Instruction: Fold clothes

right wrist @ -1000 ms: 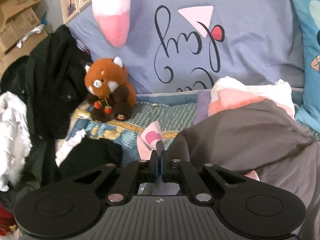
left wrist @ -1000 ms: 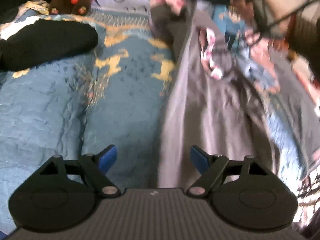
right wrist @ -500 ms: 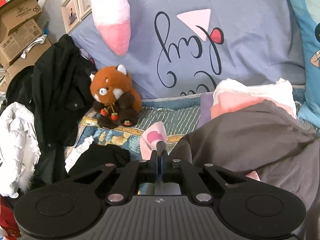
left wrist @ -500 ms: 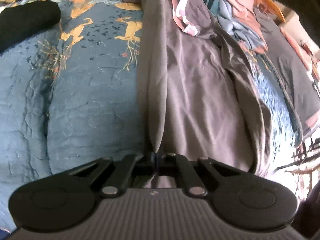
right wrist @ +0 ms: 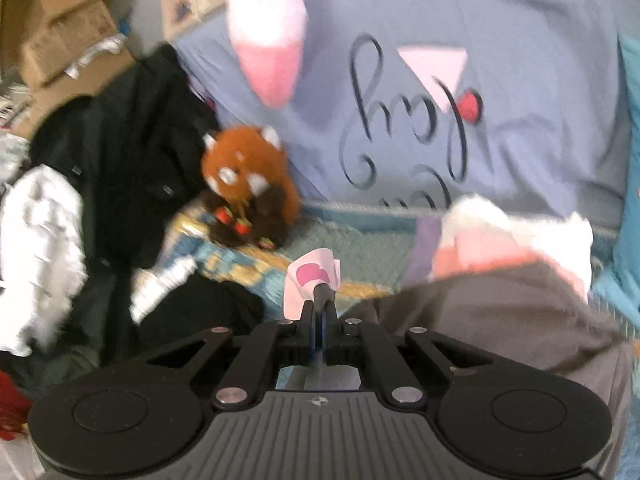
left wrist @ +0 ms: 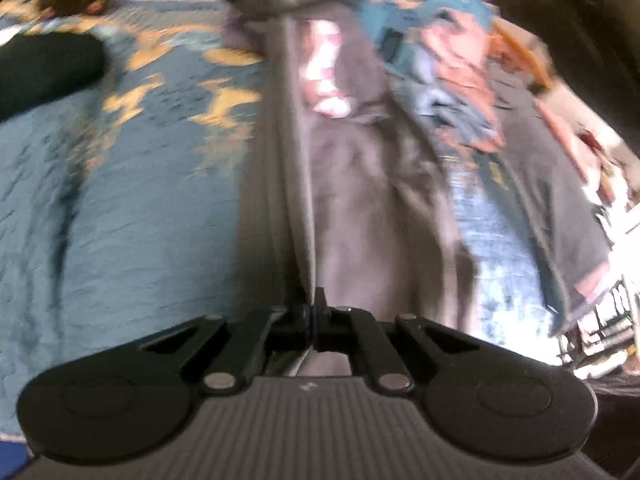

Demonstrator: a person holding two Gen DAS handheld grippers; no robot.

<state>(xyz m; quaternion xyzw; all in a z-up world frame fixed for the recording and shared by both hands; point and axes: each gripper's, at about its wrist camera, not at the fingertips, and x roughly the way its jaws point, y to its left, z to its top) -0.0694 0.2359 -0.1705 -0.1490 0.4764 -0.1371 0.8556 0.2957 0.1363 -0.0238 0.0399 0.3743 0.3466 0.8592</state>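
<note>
A long grey garment [left wrist: 360, 184] lies stretched down a blue patterned bedspread [left wrist: 140, 200]. My left gripper [left wrist: 314, 308] is shut on its near edge, and the pinched fold rises as a taut ridge running away up the bed. In the right wrist view my right gripper [right wrist: 319, 308] is shut on the far end of the same grey garment [right wrist: 500, 312], where a pink-and-white lining [right wrist: 310, 276] sticks up past the fingertips. Both views are blurred by motion.
A black folded item [left wrist: 44, 68] lies at the left of the bed. A red-panda plush [right wrist: 248, 184] sits by a large lilac pillow [right wrist: 460, 100]. Dark and white clothes [right wrist: 80, 200] pile at the left, with cardboard boxes behind. More clothes [left wrist: 460, 80] lie at the right.
My left gripper went from open over the garment's edge to shut on it, then lifted the fold. My right gripper stayed shut on its end and rose a little.
</note>
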